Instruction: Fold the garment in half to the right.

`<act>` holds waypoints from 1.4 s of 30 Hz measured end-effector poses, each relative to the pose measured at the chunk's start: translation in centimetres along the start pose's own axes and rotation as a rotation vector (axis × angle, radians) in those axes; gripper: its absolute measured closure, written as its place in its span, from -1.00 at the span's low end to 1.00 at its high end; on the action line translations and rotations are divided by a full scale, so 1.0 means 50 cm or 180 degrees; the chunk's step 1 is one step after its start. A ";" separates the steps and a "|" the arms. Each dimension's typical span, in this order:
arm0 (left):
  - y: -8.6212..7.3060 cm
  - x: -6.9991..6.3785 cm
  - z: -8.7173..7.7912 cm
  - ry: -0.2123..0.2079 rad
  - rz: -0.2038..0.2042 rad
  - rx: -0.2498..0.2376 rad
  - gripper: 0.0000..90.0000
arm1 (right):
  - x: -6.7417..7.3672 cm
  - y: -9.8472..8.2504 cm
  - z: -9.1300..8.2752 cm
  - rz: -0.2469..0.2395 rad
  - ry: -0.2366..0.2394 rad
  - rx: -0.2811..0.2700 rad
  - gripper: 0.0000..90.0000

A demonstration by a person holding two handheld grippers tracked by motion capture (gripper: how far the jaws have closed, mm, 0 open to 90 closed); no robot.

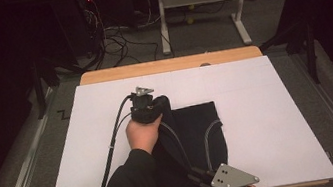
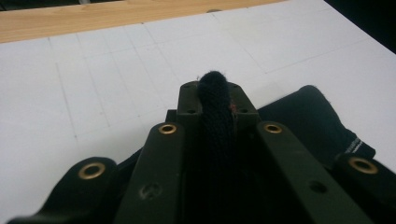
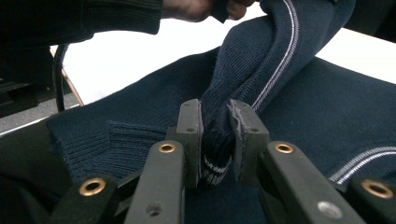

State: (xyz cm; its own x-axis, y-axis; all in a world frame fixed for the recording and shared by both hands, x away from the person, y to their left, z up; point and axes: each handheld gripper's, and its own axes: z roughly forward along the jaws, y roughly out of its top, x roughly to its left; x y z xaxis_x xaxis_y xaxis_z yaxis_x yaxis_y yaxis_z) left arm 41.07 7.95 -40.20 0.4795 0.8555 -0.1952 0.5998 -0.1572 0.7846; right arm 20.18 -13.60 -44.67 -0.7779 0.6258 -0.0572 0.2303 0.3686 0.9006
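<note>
High view: fixed above the near edge, facing forward and down; takes in the whole white-sheeted tabletop (image 1: 268, 108), floor and desk legs beyond. Far off, wide.

Left gripper view: rides low on the left gripper (image 2: 215, 95), looking along its jaws across the white sheet toward the bare wooden far edge (image 2: 70, 18). Very near the dark navy knitted garment with white stripes (image 2: 308, 116).

Right gripper view: rides on the right gripper (image 3: 215, 121), close in, facing over the garment toward the left hand (image 3: 196, 8).

Shared by all three: garment and white sheet.
</note>
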 end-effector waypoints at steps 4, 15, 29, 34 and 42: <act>0.004 -0.015 0.007 -0.0017 0.0023 0.0005 0.67 | -0.003 -0.005 -0.009 -0.0002 -0.0012 0.0006 0.70; 0.017 -0.057 0.024 -0.0069 0.0107 0.0023 0.67 | -0.015 -0.020 -0.040 0.0052 -0.0070 0.0001 0.69; 0.022 -0.100 0.062 -0.0140 0.0183 0.0092 0.66 | -0.030 -0.041 -0.068 0.0111 -0.0158 0.0066 0.69; 0.019 -0.113 0.087 -0.0148 0.0168 0.0176 0.66 | -0.036 -0.055 -0.073 0.0140 -0.0201 0.0157 0.67; 0.015 -0.135 0.121 -0.0169 0.0215 0.0253 0.60 | -0.049 -0.073 -0.083 0.0241 -0.0205 0.0302 0.59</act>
State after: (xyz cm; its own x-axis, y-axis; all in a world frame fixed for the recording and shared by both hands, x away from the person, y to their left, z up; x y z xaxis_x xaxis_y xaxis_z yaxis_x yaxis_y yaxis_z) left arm 42.14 -0.94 -41.88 0.5525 0.8147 -0.1759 0.6129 -0.2541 0.7482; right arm 18.79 -19.34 -46.04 -0.7177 0.6961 -0.0210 0.3435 0.3800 0.8588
